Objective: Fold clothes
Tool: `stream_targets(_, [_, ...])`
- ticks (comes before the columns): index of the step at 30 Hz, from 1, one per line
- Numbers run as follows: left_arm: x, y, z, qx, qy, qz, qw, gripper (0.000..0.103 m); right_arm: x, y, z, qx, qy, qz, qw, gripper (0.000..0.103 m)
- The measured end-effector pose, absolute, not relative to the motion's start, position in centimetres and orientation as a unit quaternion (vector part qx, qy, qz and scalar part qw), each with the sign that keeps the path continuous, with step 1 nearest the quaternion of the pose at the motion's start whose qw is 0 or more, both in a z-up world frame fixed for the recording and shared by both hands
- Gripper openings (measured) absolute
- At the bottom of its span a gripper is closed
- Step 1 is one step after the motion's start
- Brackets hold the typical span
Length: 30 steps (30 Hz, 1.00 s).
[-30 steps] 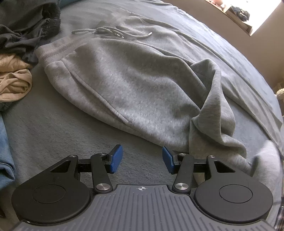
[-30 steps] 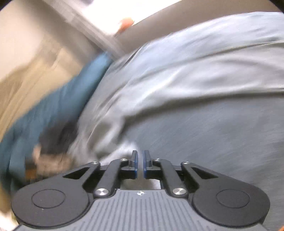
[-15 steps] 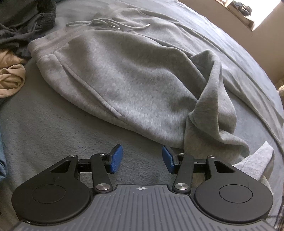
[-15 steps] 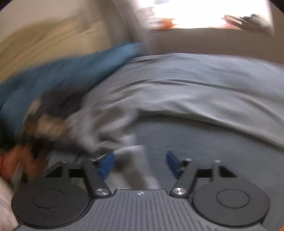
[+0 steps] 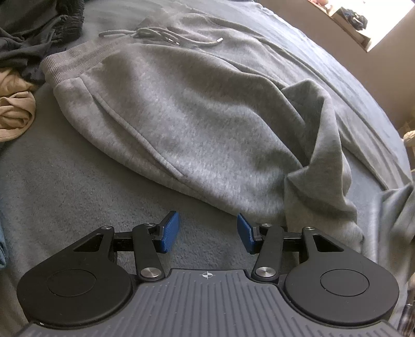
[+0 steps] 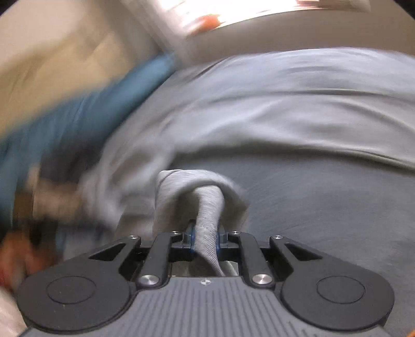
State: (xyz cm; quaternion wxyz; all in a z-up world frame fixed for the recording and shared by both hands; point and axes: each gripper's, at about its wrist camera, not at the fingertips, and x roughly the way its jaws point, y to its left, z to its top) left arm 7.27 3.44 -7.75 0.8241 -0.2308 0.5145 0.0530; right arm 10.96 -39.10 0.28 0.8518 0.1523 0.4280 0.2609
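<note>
Grey sweatpants [image 5: 194, 124] lie spread on the bed, waistband [image 5: 72, 59] at upper left, drawstring [image 5: 166, 36] loose above it, one leg bunched into a fold at the right. My left gripper [image 5: 207, 233] hangs open just above the blanket at the pants' near edge, with nothing between its blue pads. In the blurred right wrist view my right gripper [image 6: 205, 238] is closing its jaws, and a fold of the grey fabric [image 6: 207, 204] is pinched between the pads and stands up from them.
A grey-blue blanket [image 5: 64, 194] covers the bed. Dark clothes [image 5: 31, 33] and a beige garment [image 5: 15, 114] are piled at the left. A blue cloth [image 6: 64, 116] lies at the bed's far left side. A bright window [image 5: 376, 23] and a wall are beyond.
My right gripper opened wide around a grey fold and has closed on it. A grey flap has appeared at the right edge of the left view. The left gripper stays open.
</note>
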Motion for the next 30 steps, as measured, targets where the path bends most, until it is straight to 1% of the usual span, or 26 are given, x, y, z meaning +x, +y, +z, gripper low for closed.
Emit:
stream_targets(2, [7.3,3.6,-7.8,-0.233,0.511,0.052,0.825,0.049,12.1,-42.6,0.3,0.200,0.414,0.199,0.865,0.013])
stream_targets(5, [7.3,3.9,-7.8,-0.237,0.508,0.052,0.826,0.049,12.9,-45.7,-0.7,0.213,0.404,0.117,0.882,0.014])
stream_targets(7, [7.3,4.0,-7.7,-0.239,0.506,0.054,0.827,0.049,13.5,-47.6,-1.4,0.218,0.395,0.062,0.890,0.016])
stream_targets(8, [7.3,4.1,-7.7,-0.240,0.504,0.055,0.828,0.050,13.6,-47.7,-1.9,0.200,0.401,0.027,0.893,0.018])
stream_targets(10, [7.3,4.2,-7.6,-0.240,0.501,0.061,0.830,0.049,12.8,-47.7,-2.1,0.177,0.389,-0.022,0.904,0.037])
stream_targets(13, [7.2,4.6,-7.5,-0.241,0.496,0.071,0.831,0.049,11.5,-47.8,-2.2,0.144,0.363,-0.092,0.916,0.040])
stream_targets(15, [7.3,4.7,-7.6,-0.242,0.495,0.076,0.831,0.049,10.2,-47.0,-0.4,0.105,0.312,-0.088,0.940,0.043])
stream_targets(17, [7.4,4.6,-7.7,-0.242,0.493,0.081,0.832,0.049,8.6,-45.1,1.9,0.049,0.262,-0.040,0.963,0.049])
stream_targets(19, [7.5,4.6,-7.8,-0.243,0.491,0.085,0.832,0.049,7.5,-43.0,4.0,0.003,0.232,0.058,0.971,0.075])
stream_targets(21, [7.6,4.5,-7.9,-0.243,0.490,0.089,0.833,0.049,6.5,-39.7,5.0,-0.032,0.243,0.189,0.951,0.080])
stream_targets(23, [7.7,4.4,-7.9,-0.242,0.488,0.093,0.833,0.049,5.4,-35.1,4.5,-0.076,0.265,0.306,0.911,0.083])
stream_targets(24, [7.7,4.3,-7.9,-0.241,0.488,0.094,0.834,0.050,4.8,-32.7,4.1,-0.098,0.275,0.361,0.886,0.086])
stream_targets(27, [7.6,4.1,-7.8,-0.238,0.486,0.092,0.836,0.049,2.0,-26.2,1.7,-0.204,0.258,0.454,0.828,0.093])
stream_targets(29, [7.3,4.3,-7.7,-0.244,0.483,0.090,0.836,0.049,1.1,-24.0,-0.6,-0.288,0.245,0.451,0.809,0.092])
stream_targets(30, [7.1,4.6,-7.7,-0.248,0.482,0.090,0.835,0.049,0.7,-23.1,-1.7,-0.330,0.238,0.445,0.797,0.087])
